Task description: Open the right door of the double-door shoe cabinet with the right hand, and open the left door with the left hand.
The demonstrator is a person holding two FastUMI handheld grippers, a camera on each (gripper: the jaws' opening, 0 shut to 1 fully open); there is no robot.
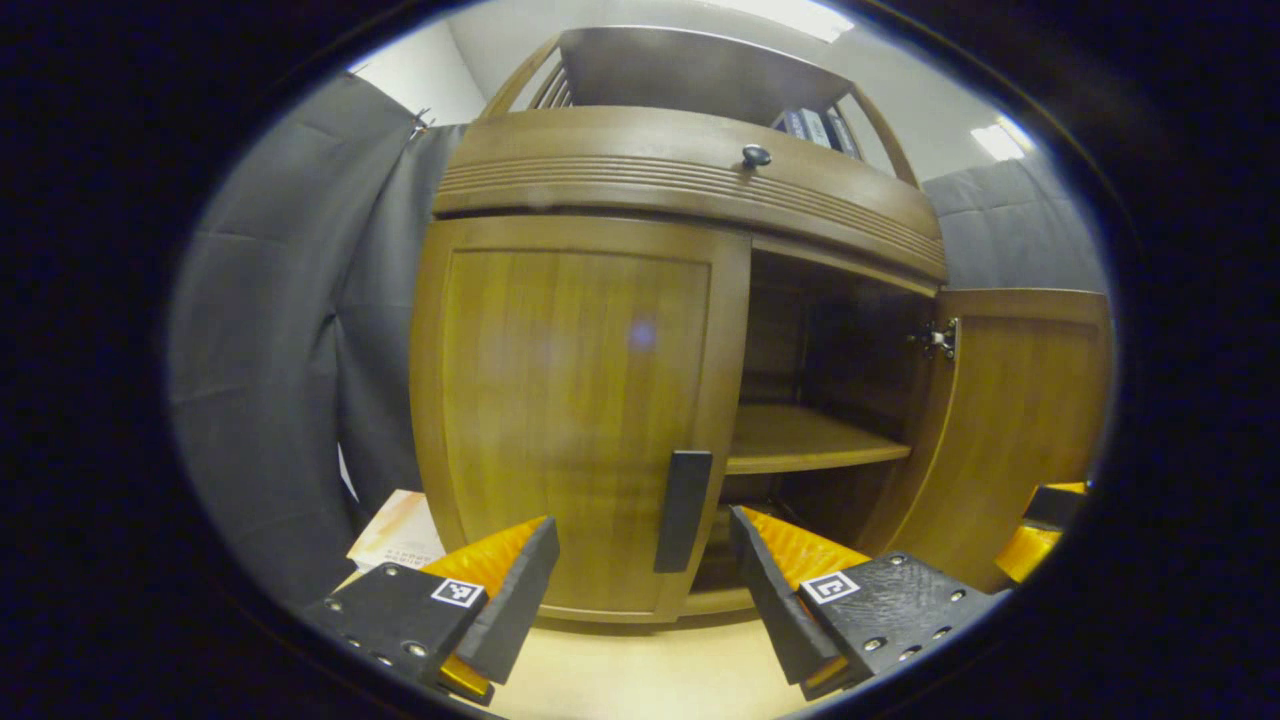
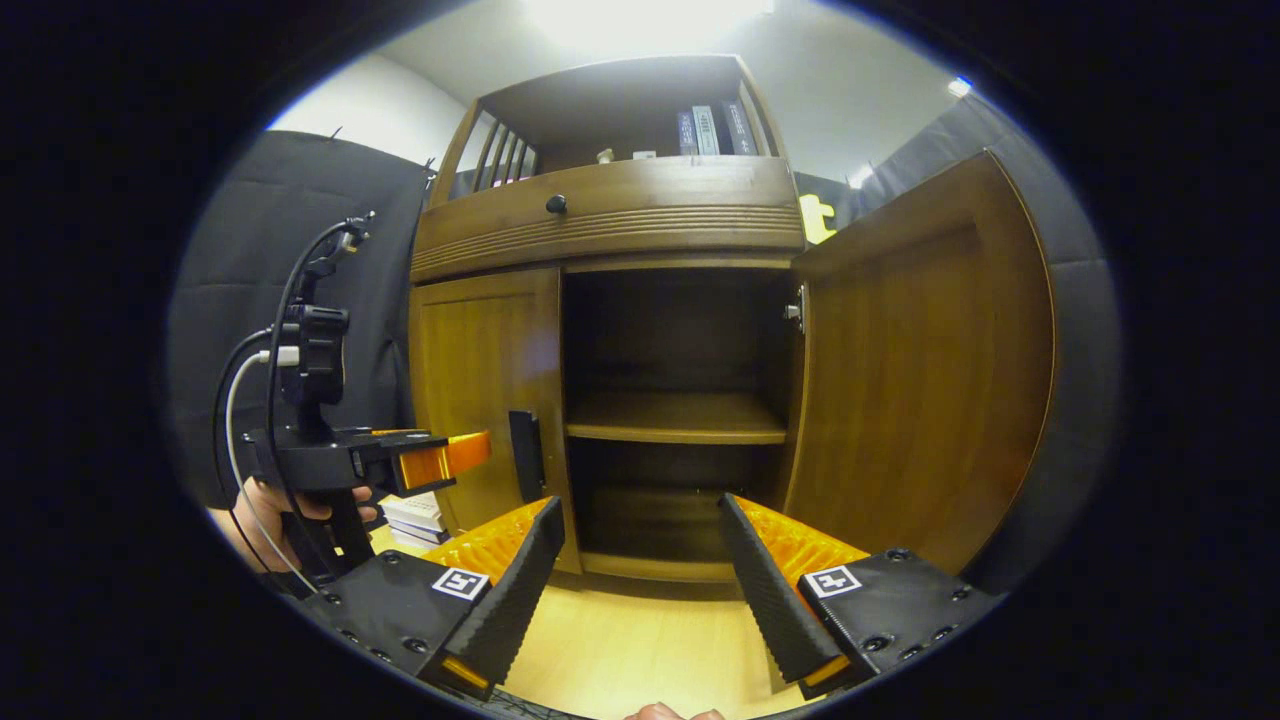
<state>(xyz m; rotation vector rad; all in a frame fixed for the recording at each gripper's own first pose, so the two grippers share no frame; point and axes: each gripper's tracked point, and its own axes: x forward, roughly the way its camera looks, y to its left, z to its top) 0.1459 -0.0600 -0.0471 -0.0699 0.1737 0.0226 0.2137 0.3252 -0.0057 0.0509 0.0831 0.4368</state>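
The right door (image 2: 920, 370) of the shoe cabinet (image 1: 690, 190) already stands swung wide, so the left door (image 1: 570, 410) is the step in hand. It is shut, its dark handle (image 1: 683, 510) at its inner edge. The left gripper (image 1: 640, 570) hangs just before that handle, jaws spread; the right gripper (image 2: 635, 570) faces the cabinet's bared shelf (image 2: 675, 418), jaws spread too. Next, I judge, the left jaws must close around the handle and pull. The cabinet's lower compartment is too dark to read.

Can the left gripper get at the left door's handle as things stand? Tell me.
Probably yes. The left gripper is open and faces the handle on the closed left door, with nothing between them; the right door already stands open off to the side.
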